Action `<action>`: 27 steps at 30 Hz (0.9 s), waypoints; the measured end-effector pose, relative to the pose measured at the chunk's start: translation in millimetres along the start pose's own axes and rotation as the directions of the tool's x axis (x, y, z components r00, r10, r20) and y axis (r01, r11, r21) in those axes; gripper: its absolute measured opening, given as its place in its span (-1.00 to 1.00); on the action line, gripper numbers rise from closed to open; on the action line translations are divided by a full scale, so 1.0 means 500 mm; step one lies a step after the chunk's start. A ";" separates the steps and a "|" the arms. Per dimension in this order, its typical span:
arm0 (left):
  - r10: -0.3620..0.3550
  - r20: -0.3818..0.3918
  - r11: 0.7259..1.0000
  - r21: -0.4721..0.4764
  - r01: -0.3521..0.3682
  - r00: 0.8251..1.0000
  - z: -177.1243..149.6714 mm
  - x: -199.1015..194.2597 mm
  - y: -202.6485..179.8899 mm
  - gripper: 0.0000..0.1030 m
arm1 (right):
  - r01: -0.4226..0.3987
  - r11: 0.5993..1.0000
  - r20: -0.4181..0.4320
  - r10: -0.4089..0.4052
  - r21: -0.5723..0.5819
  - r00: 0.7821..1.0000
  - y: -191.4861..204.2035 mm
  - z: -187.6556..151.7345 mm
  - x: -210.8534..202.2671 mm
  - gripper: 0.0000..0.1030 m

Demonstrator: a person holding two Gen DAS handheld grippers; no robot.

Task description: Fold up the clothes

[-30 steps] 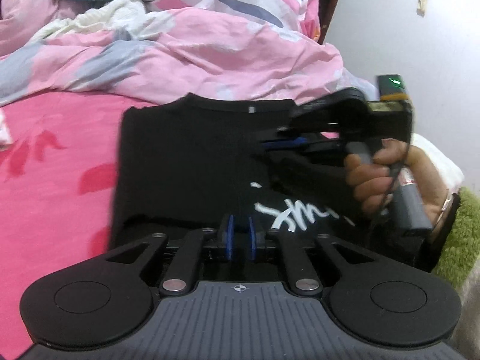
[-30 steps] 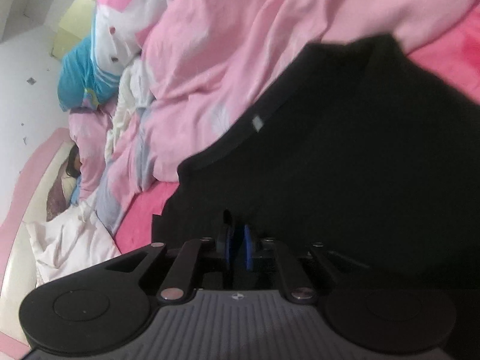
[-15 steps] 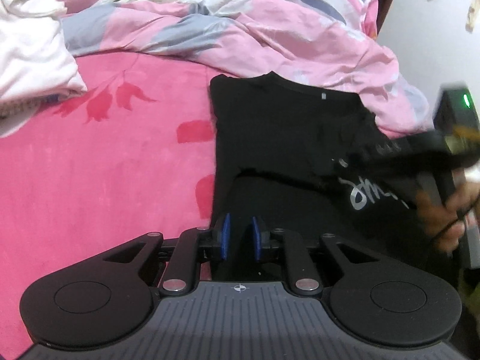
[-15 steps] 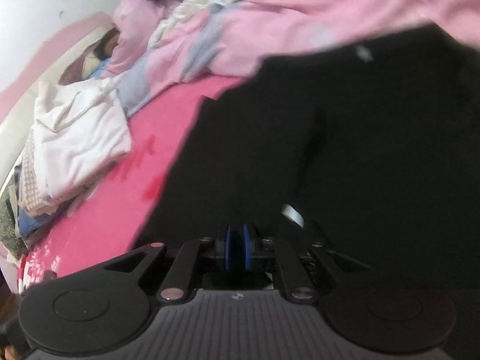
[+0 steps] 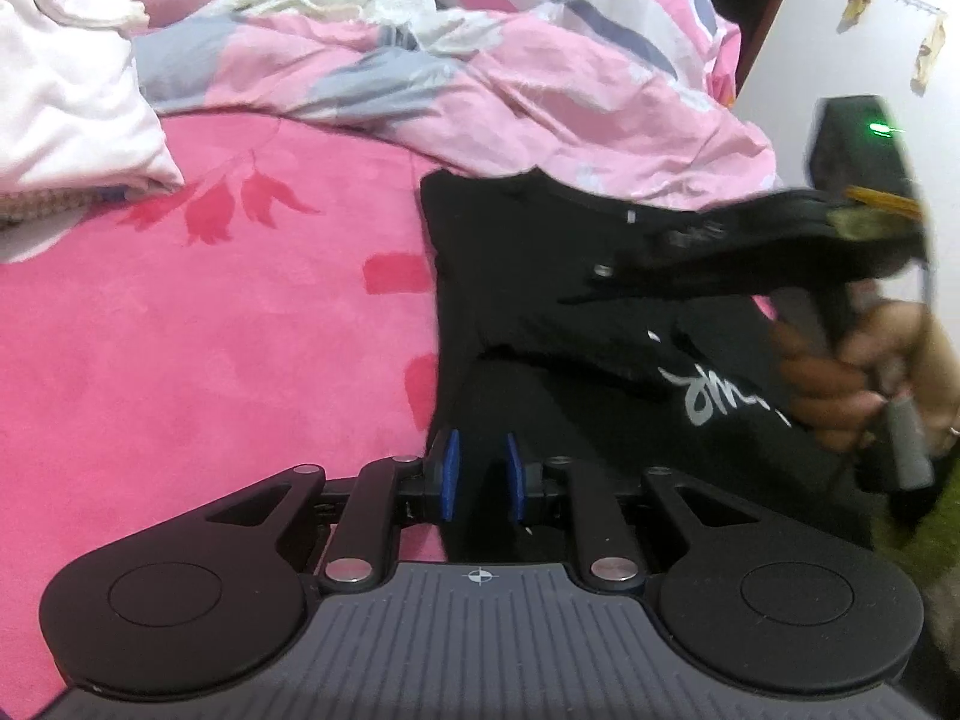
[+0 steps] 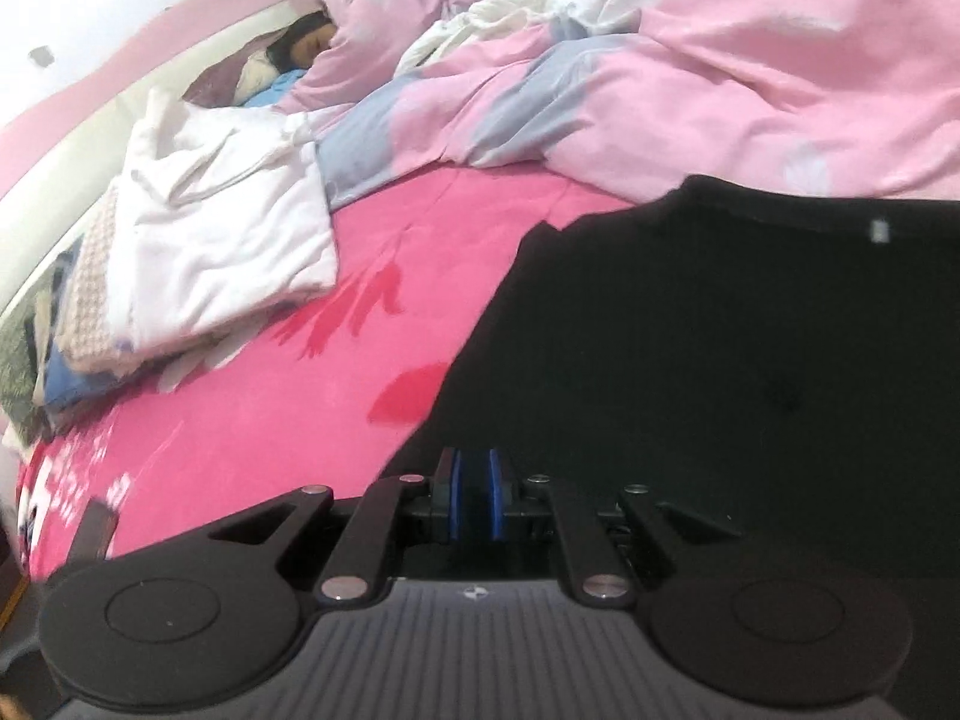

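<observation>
Left to right, left wrist view: stack of folded clothes [image 5: 66, 102] at the far left edge of the bed [image 5: 198, 354], white garment on top. Pink floral sheet is bare between that stack and the black T-shirt [image 5: 540, 276]. Crumpled pink-and-grey duvet [image 5: 480, 60] runs along the far edge of the bed, touching the shirt's collar.

Black T-shirt lies flat on the right part of the bed, collar toward the duvet, small white neck tag showing. Lower part is doubled over the body; white script print faces up near the right edge.

Left gripper [image 5: 480, 474]: blue pads a narrow gap apart, over the shirt's near left corner. Black fabric shows in the gap, but the pads do not visibly press on it, so no grip.

Right gripper [image 5: 606, 276]: comes in from the right above the shirt's chest, motion-blurred, green LED on its body. The person's hand [image 5: 852, 378] wraps the handle at the right edge of the bed.

Right wrist view: clothes stack [image 6: 180, 252] on the far left, sheet [image 6: 288, 396] in the middle, black shirt [image 6: 750, 360] filling the right. Right gripper [image 6: 472, 501] pads are nearly together with dark fabric between them: pinched on the shirt. Duvet [image 6: 720, 72] behind the collar.
</observation>
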State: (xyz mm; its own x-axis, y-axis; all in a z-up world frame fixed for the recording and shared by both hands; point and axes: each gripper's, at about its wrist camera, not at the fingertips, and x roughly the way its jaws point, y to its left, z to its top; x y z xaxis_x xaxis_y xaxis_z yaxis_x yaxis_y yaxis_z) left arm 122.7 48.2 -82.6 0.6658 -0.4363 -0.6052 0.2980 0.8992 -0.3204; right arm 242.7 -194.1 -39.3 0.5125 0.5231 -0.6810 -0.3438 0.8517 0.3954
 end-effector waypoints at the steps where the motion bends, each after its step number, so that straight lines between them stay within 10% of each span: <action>1: 0.002 -0.002 1.000 0.003 -0.002 1.000 -0.001 0.003 0.004 -0.67 | -0.001 1.000 0.007 0.001 0.016 1.000 -0.005 0.010 0.009 -0.81; 11: -0.044 0.018 0.999 -0.001 0.044 0.999 -0.031 0.006 0.040 -0.66 | 0.228 0.960 0.065 -0.241 0.164 0.968 -0.100 0.106 0.070 -0.95; 17: -0.101 0.012 0.992 -0.082 0.101 0.995 -0.033 0.010 0.068 -0.65 | 0.248 0.969 0.053 -0.248 0.011 0.967 0.001 0.170 0.102 -0.65; 27: -0.100 0.019 0.992 -0.073 0.102 0.995 -0.036 0.007 0.067 -0.65 | 0.445 0.856 -0.016 -0.465 -0.264 0.885 0.115 0.228 0.240 -0.18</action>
State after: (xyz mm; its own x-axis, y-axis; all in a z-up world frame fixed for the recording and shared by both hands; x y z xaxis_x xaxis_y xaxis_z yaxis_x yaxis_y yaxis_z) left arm 123.0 76.3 -108.6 0.6457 -0.5237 -0.5557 0.3134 0.8454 -0.4326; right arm 374.2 -78.7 -28.2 0.6013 0.0666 -0.7963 -0.2740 0.9533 -0.1272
